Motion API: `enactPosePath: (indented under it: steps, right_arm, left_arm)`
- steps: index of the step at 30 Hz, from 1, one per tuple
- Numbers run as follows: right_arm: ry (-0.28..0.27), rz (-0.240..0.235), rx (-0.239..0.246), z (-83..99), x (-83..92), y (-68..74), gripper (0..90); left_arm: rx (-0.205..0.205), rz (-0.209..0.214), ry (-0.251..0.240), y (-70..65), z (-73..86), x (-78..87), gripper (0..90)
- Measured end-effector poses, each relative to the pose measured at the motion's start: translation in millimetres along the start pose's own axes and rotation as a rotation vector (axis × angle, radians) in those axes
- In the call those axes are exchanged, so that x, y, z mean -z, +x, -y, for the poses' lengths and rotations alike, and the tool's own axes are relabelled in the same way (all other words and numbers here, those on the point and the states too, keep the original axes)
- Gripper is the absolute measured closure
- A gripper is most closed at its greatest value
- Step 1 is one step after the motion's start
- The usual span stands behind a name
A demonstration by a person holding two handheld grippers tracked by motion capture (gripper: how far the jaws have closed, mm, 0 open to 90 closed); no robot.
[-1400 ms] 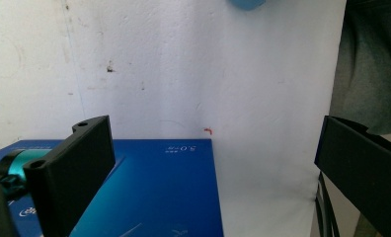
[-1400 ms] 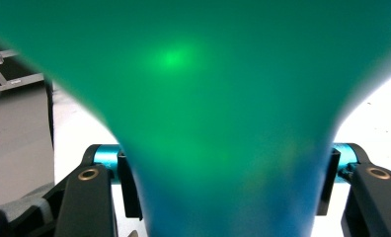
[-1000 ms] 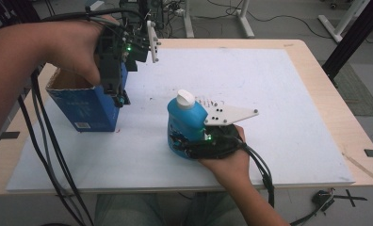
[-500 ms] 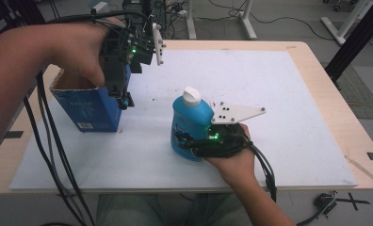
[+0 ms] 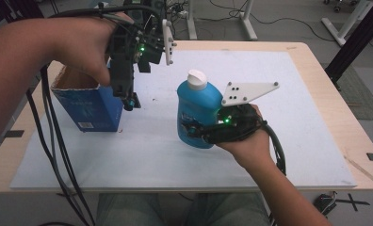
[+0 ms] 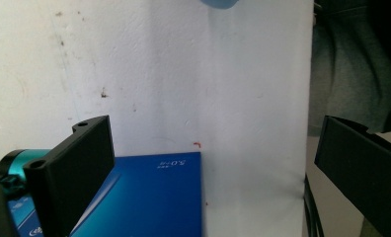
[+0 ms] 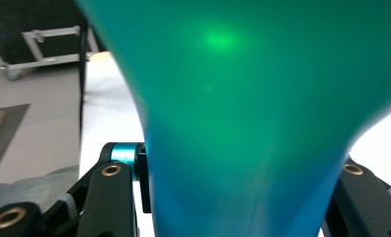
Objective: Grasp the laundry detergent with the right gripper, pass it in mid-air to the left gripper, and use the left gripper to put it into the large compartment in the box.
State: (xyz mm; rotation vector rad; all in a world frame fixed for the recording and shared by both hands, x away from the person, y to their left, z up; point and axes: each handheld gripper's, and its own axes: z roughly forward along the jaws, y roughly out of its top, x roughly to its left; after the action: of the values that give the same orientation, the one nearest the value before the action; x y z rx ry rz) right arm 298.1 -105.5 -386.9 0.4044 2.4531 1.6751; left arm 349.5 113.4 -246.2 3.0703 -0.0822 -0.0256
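A wooden table (image 5: 316, 61) carries a white sheet (image 5: 288, 94) that covers most of its top, marked with small specks and smudges. Near the sheet's left edge stands an open blue box (image 5: 88, 106). The left gripper (image 5: 128, 101) hangs over the box's right side, pointing down, its jaws wide apart and holding nothing. Toward the middle of the sheet, the right gripper (image 5: 194, 129) is clamped on the lower body of a blue bottle (image 5: 198, 110) with a white cap, held upright. Beyond the far edge lies a grey floor with cables and metal stand legs (image 5: 243, 21).
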Motion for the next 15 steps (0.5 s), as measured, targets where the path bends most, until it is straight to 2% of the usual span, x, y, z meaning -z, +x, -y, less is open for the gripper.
enactPosePath:
  steps: [6, 11, 15]
  right_arm:
    - [0.01, -0.074, 0.031, -6.7, 3.8, -11.4, 46.0]
    - [0.047, -0.146, 0.071, -10.6, -0.1, -12.0, 45.9]
    - [0.064, -0.18, 0.087, -14.1, -7.0, -11.8, 45.9]
  left_arm:
    - [-0.021, 0.006, -0.007, -4.1, -12.1, 8.5, 1.8]
    - [-0.029, 0.012, -0.011, -6.0, -18.4, 12.9, 1.8]
    - [-0.033, 0.017, -0.017, -8.6, -24.3, 14.6, 1.8]
